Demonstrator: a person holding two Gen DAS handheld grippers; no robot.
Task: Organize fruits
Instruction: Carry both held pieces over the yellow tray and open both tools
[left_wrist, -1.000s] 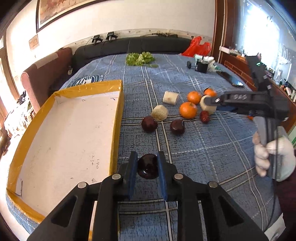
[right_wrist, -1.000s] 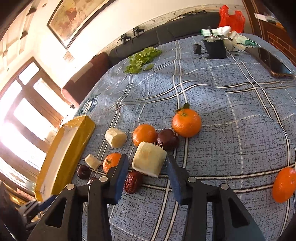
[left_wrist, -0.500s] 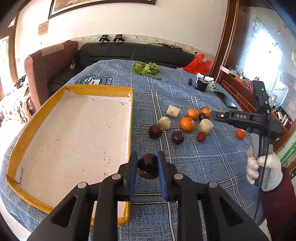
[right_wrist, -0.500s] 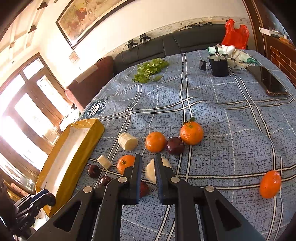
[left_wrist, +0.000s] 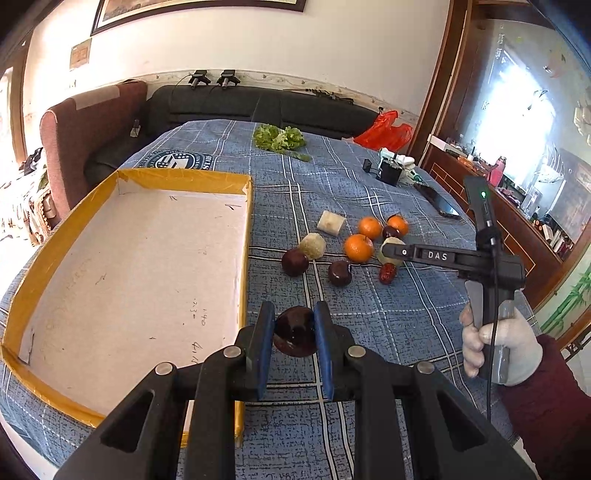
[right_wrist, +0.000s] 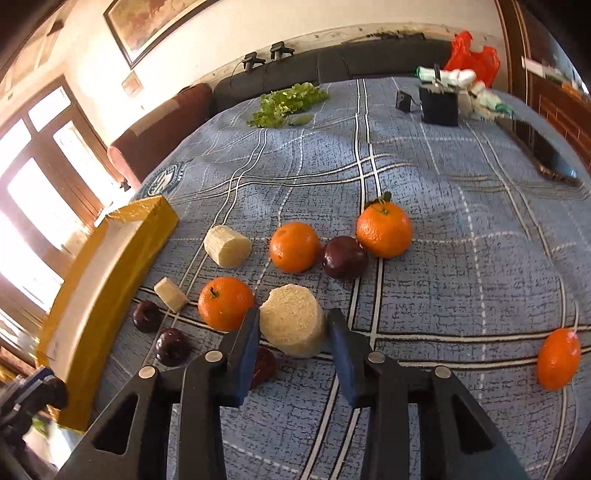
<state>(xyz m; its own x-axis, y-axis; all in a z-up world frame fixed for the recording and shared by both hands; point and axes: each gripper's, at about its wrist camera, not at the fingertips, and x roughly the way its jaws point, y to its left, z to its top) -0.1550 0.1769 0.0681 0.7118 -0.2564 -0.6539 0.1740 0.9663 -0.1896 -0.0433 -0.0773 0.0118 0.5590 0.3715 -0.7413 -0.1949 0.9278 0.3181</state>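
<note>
The left gripper is clenched on a dark plum, carried just beside the yellow-rimmed box for dropping in. The right gripper has just been opening; its jaws stand around a pale cut chunk on the counter, not pressing it.

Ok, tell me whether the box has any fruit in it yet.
Empty: the box shows only bare white floor; the left gripper holds a dark fruit beside it.
</note>
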